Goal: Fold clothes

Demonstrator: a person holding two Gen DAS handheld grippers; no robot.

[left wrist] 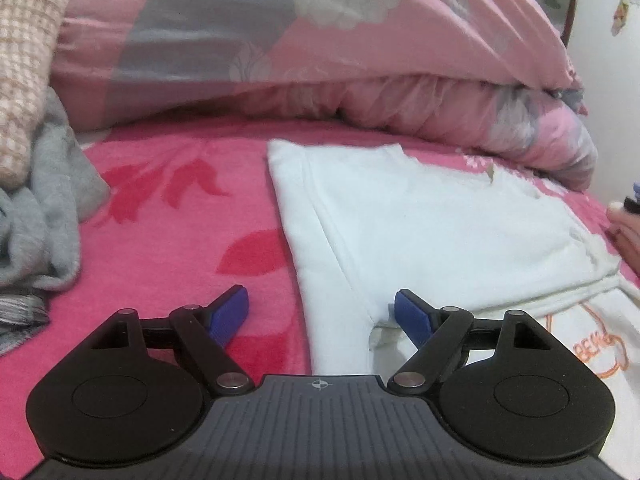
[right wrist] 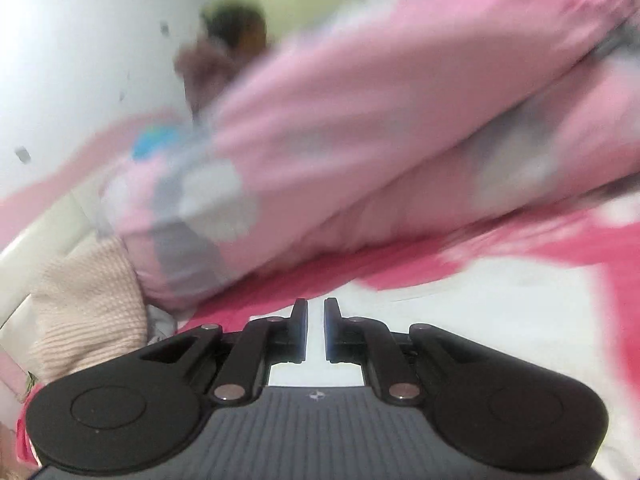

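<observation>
Left tongs (left wrist: 321,312) are spread wide, holding nothing, over the near edge of the white shirt (left wrist: 432,216) lying flat on the bed (left wrist: 180,216). Right tongs (right wrist: 316,330) stand nearly closed, a narrow gap remaining, empty, above the shirt.

Right wrist view motion-blurred, pink quilt (right wrist: 360,140) smeared, white garment (right wrist: 500,320) edges indistinct, cropped at frame bottom
</observation>
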